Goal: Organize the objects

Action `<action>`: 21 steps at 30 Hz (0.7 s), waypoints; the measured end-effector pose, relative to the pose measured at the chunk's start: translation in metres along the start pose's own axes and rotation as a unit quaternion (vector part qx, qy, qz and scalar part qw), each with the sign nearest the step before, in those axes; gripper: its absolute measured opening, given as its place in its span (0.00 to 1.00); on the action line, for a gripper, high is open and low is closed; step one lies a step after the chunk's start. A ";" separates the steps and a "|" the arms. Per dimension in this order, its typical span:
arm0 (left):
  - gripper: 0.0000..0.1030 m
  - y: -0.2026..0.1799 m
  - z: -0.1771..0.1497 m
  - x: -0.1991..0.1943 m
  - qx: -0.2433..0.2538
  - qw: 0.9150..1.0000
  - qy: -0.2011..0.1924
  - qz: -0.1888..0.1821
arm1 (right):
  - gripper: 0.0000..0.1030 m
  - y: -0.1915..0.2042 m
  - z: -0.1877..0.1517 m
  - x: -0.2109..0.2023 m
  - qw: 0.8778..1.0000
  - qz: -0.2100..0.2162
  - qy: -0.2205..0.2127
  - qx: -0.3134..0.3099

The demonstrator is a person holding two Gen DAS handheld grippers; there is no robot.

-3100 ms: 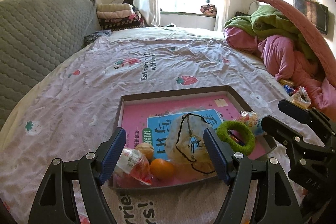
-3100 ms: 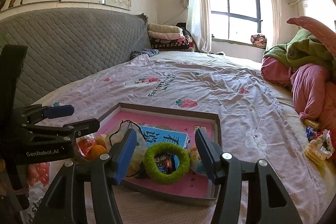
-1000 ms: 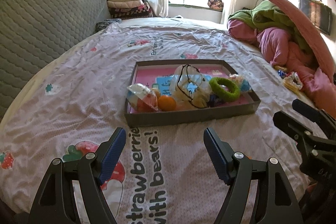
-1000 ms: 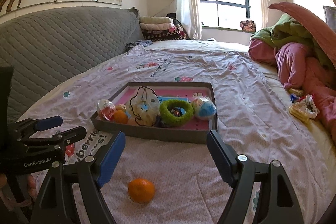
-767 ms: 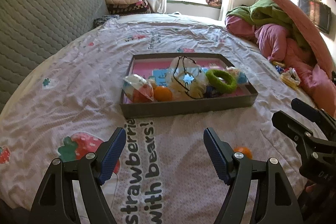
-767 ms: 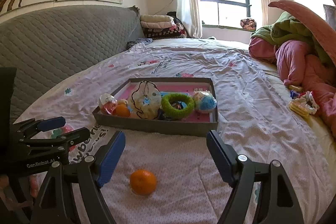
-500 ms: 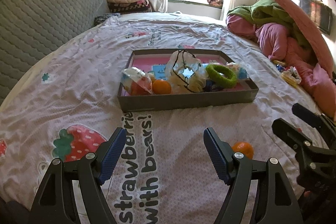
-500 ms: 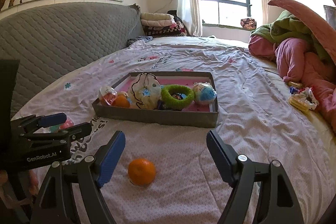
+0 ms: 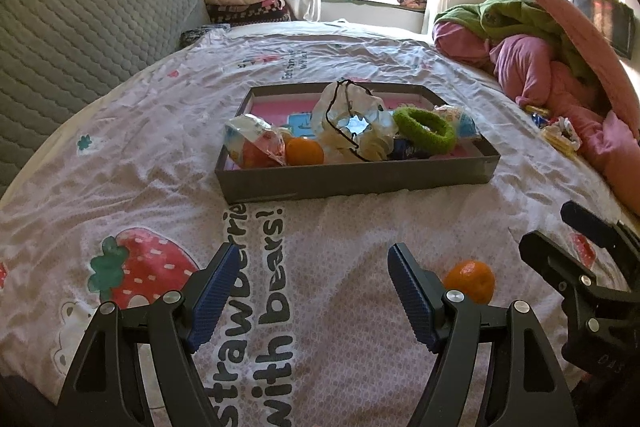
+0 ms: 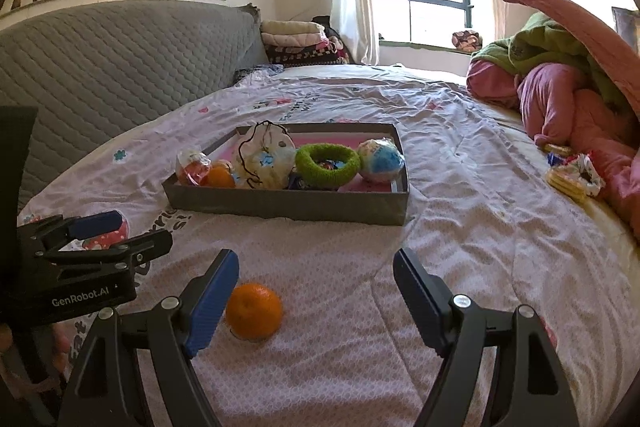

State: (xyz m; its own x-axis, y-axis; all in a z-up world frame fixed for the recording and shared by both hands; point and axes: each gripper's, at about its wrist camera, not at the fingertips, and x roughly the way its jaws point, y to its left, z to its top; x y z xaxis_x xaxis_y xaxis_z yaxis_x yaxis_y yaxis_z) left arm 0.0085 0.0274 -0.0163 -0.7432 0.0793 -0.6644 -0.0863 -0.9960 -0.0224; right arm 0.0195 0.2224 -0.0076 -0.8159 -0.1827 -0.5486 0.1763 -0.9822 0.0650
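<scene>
Both grippers hang low over the bed sheet (image 9: 168, 131) with their jaws spread wide and nothing between the pads. The left gripper (image 9: 310, 291) sits above the printed lettering on the sheet; the right gripper (image 10: 316, 291) is beside it, and each shows at the edge of the other's view. A loose orange (image 10: 254, 311) lies on the sheet just beside the right gripper's left pad, apart from it as far as can be told; in the left wrist view the same orange (image 9: 470, 281) peeks out behind the left gripper's right finger. Farther up the bed sits the tray (image 9: 360, 181), well apart from both grippers. Inside it, from left to right, are a wrapped snack (image 9: 252, 143), a 2nd orange (image 9: 305, 151), a drawstring pouch (image 9: 352, 125), a green ring (image 9: 424, 131) and a ball (image 10: 380, 161). A pink and green quilt (image 10: 560, 95) is heaped on the right.
</scene>
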 end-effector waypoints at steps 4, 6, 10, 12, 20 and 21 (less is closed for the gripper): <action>0.75 0.000 -0.004 0.001 0.001 1.000 0.003 0.001 | 0.77 0.001 -0.008 0.000 1.000 0.003 0.005 0.006; 0.75 0.001 -0.006 0.001 -0.001 1.000 0.004 0.001 | 0.77 0.000 -0.009 0.000 1.000 0.007 0.009 0.008; 0.75 0.002 -0.011 0.003 -0.002 1.000 0.007 0.001 | 0.77 0.002 -0.010 -0.001 1.000 0.007 0.002 0.001; 0.75 0.002 -0.013 0.003 -0.001 1.000 0.008 -0.001 | 0.77 0.003 -0.010 -0.001 1.000 0.007 0.002 0.001; 0.75 0.001 -0.017 0.003 -0.003 1.000 0.004 -0.003 | 0.77 0.003 -0.013 0.000 1.000 0.009 0.006 0.004; 0.75 0.001 -0.017 0.002 -0.003 1.000 0.003 -0.002 | 0.77 0.002 -0.013 0.000 1.000 0.010 0.007 0.005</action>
State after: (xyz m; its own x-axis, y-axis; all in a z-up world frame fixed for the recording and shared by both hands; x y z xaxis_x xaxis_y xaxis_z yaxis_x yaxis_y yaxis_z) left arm 0.0180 0.0261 -0.0307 -0.7390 0.0824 -0.6686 -0.0846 -0.9960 -0.0293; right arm 0.0273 0.2205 -0.0183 -0.8045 -0.2023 -0.5584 0.1877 -0.9786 0.0841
